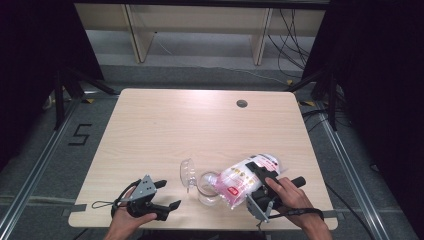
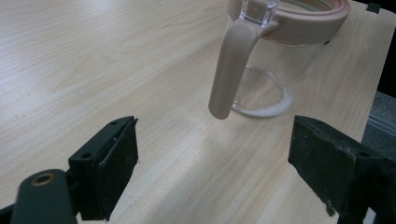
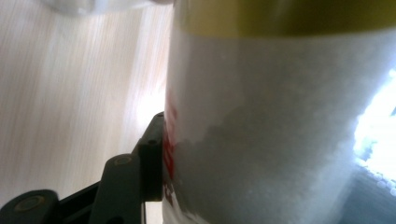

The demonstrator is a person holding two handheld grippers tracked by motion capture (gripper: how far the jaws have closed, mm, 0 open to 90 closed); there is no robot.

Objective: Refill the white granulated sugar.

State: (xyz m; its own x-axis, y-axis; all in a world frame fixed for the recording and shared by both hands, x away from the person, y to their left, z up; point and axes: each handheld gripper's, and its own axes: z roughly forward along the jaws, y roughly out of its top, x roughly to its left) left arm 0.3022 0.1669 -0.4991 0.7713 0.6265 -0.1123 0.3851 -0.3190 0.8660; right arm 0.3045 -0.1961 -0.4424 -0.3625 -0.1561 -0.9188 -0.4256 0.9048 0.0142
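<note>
I'm tipping the clear plastic bag of white granules [image 1: 246, 176], clamped in my right gripper [image 1: 260, 196], mouth-down toward the pink-rimmed glass jar [image 1: 206, 188] just left, while my left gripper [image 1: 159, 200] is waiting wide-jawed beside it.

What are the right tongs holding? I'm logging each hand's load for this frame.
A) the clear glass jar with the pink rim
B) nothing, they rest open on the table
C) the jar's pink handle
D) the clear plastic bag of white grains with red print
D: in the high view the right tongs clamp the clear plastic bag of white grains, tilted toward the clear glass jar.
</note>
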